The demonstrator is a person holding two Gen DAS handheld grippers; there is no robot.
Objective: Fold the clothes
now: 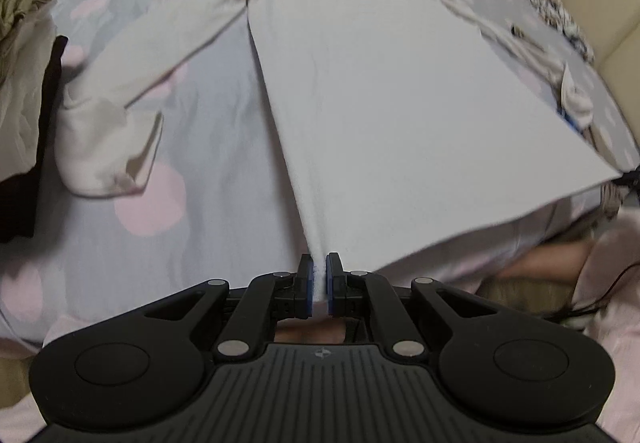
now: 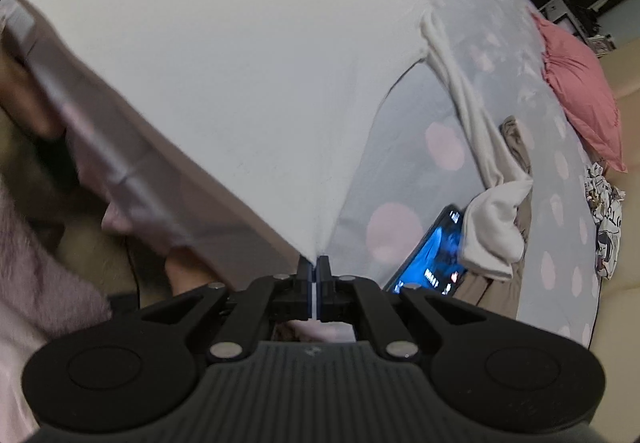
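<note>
Over the grey bedspread with pale pink dots (image 1: 208,147), I hold a white long-sleeved knit top (image 1: 368,115) by its hem, one bottom corner in each tool. My left gripper (image 1: 319,285) is clenched on the left hem corner, a thin strip of white cloth showing between its blue pads (image 1: 309,285). My right gripper (image 2: 314,285) is pinched nearly flat on the right hem corner, the cloth rising straight out of its tips. The body of the top stretches away from me, taut and lifted at my end, while the shoulders and both sleeves lie on the bed. The left sleeve (image 1: 116,123) sprawls out to the side with its cuff open; the right sleeve (image 2: 480,147) trails down toward a phone with a lit blue screen (image 2: 432,263), its cuff resting just against it.

I judge this to be the lengthwise fold: the hem is gathered and raised, not yet carried over. Next I should move both corners forward together, level and at even tension, and lay the hem near the shoulders. The sleeves are not tucked in, so they may need folding across first or after. The pink frilled cushion (image 2: 580,99) lies well clear.
</note>
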